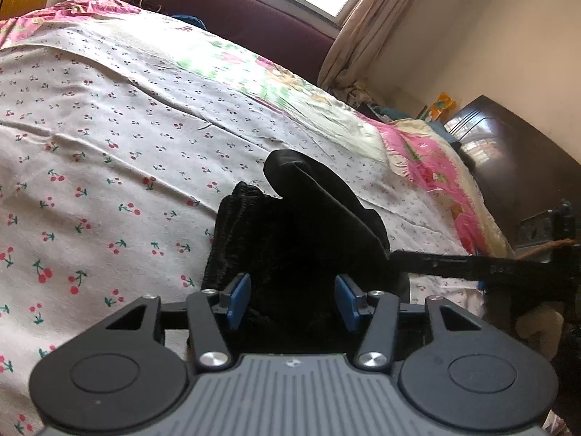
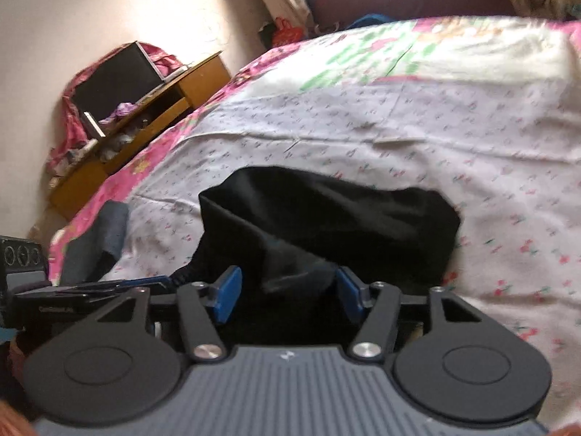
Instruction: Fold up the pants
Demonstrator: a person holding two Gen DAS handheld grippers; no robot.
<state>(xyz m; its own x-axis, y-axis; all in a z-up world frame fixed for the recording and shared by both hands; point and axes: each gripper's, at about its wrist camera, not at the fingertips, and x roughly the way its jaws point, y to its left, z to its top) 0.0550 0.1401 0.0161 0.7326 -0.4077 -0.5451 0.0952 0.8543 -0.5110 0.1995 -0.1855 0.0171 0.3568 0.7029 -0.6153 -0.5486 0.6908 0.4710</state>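
— Two grippers over the bed, is that right?

— Yes. The left gripper sits low over the black pants, its blue pads spread with dark cloth lying between them. The pads do not look pressed onto it.

— And the other?

— The right gripper is spread as well, jaws wide, with the pants bunched just ahead and partly between the pads. That view is blurred, so whether cloth touches a pad I cannot tell.

— Where do the pants lie?

— On the bed, on the white sheet printed with small cherries. They are in a heap, not flat: one fold stands up and curls over in the left wrist view, and a ribbed band shows at the heap's left edge.

— What else is around?

— A pink flowered quilt along the far side of the bed, a maroon headboard under the window, curtains, and a wooden shelf unit by the wall in the right wrist view.
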